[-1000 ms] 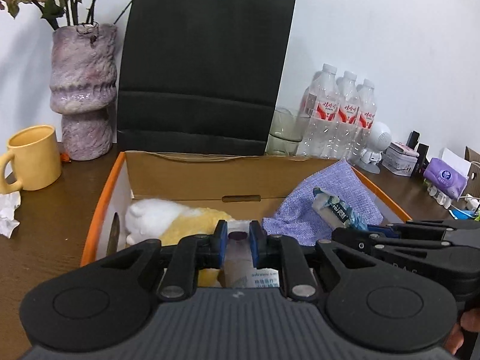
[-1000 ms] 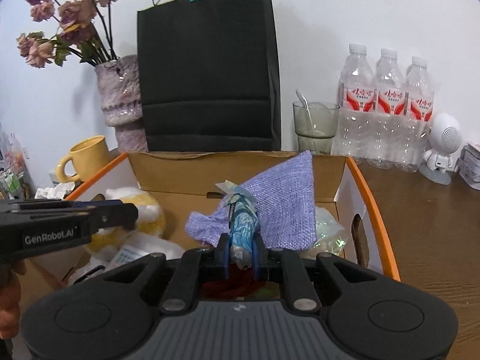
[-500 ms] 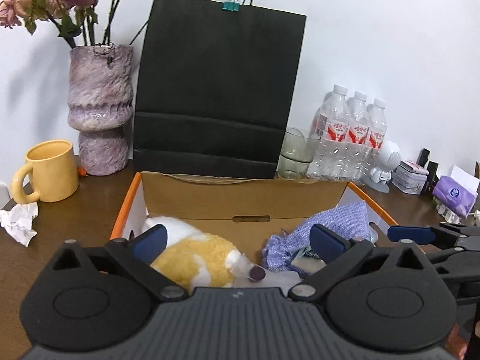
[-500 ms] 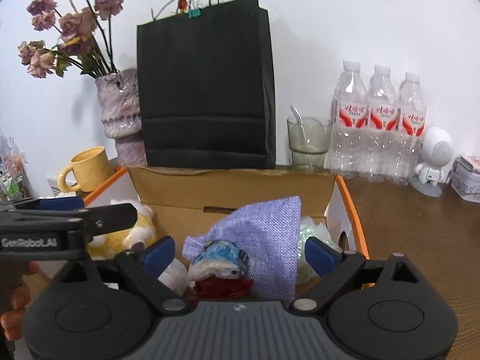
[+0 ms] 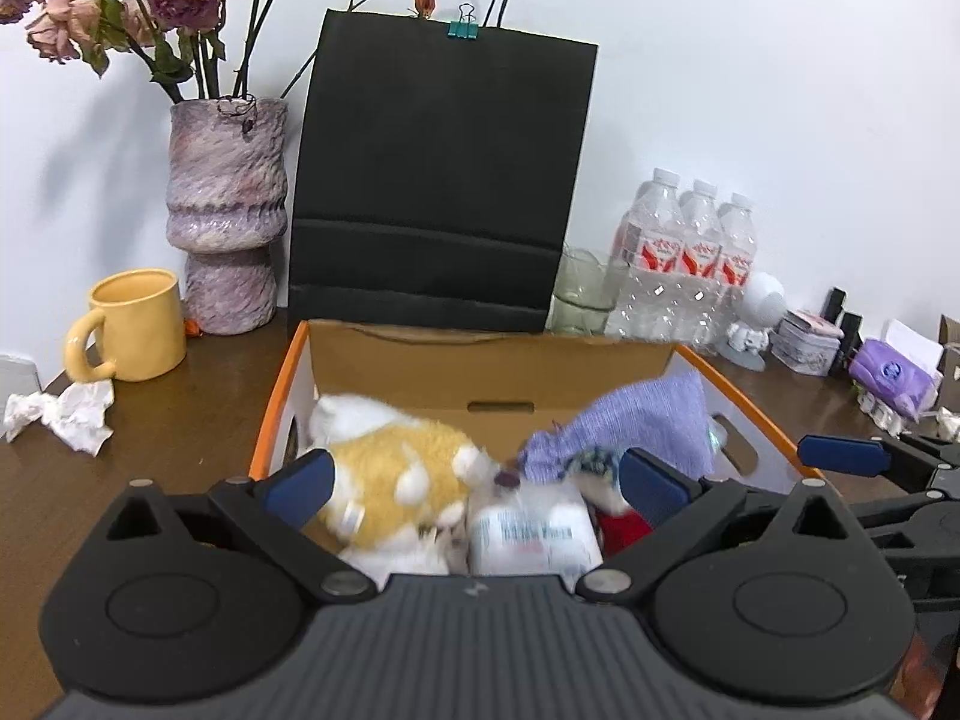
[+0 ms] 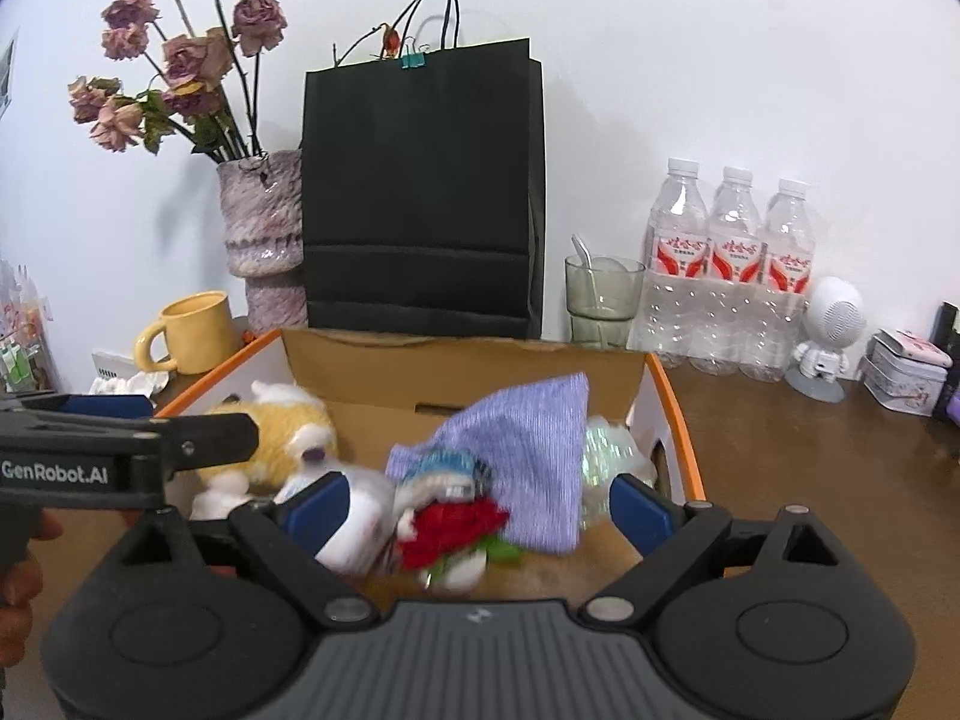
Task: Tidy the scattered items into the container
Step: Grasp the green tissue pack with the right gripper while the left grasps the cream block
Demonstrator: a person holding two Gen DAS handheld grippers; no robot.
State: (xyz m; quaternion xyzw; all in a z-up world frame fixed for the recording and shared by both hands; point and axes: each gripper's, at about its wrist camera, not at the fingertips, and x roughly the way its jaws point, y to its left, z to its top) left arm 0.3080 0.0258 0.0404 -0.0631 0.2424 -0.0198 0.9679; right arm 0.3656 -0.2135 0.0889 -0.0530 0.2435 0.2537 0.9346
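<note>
An orange-rimmed cardboard box (image 5: 492, 354) (image 6: 462, 360) sits on the brown table. Inside lie a yellow and white plush toy (image 5: 396, 468) (image 6: 276, 432), a white bottle (image 5: 534, 534) (image 6: 354, 516), a purple cloth pouch (image 5: 642, 426) (image 6: 528, 444), a blue wrapped item (image 6: 447, 465) and a red item (image 6: 450, 528). My left gripper (image 5: 474, 480) is open and empty above the box. My right gripper (image 6: 477, 501) is open and empty above the box; its blue finger pad (image 5: 840, 455) shows at the right of the left wrist view.
Behind the box stand a black paper bag (image 5: 444, 180), a purple vase with dried flowers (image 5: 225, 210), a yellow mug (image 5: 135, 324), a glass (image 6: 600, 300) and three water bottles (image 6: 729, 276). Crumpled tissue (image 5: 66, 411) lies left. A small white robot figure (image 6: 831, 336) and tins stand right.
Both grippers opened: the left let go of the white bottle, the right let go of the blue wrapped item. Both items now lie in the box. Both grippers have risen and pulled back.
</note>
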